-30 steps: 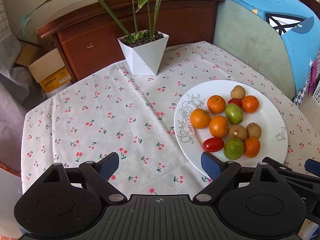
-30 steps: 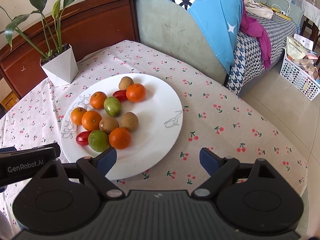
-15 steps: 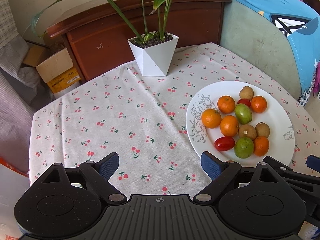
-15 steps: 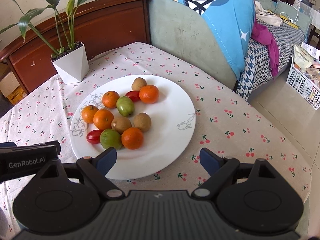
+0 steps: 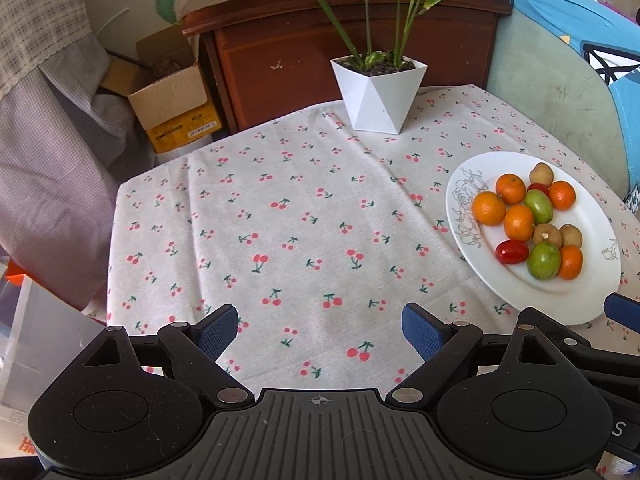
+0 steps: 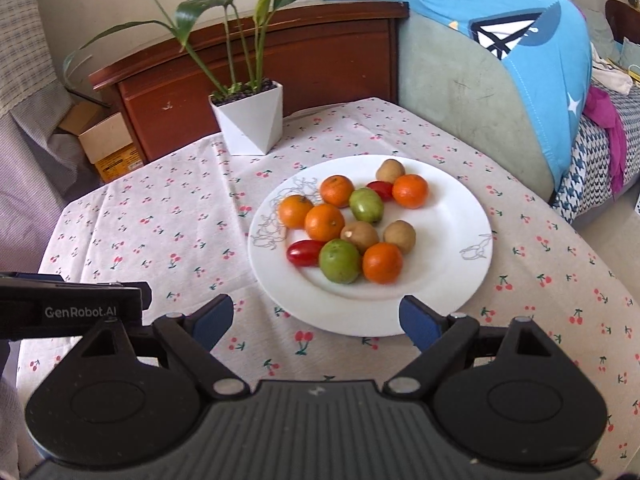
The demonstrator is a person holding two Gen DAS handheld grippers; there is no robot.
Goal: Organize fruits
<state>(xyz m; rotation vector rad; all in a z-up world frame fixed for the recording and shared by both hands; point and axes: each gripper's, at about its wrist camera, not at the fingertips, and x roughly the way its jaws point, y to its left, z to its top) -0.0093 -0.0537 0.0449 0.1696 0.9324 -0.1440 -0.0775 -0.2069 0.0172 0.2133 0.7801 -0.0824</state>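
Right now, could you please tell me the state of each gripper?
Left gripper: open, holding nothing, above bare tablecloth.
Right gripper: open, holding nothing, at the plate's near rim.

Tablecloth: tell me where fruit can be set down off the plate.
Free: the broad stretch of tablecloth left of the plate, in front of the white planter. The plate's right half is bare too. Crowded: the fruit cluster on its left half.

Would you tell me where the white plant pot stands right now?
In the right wrist view, the white plant pot stands on the tablecloth, beyond the plate's far left.
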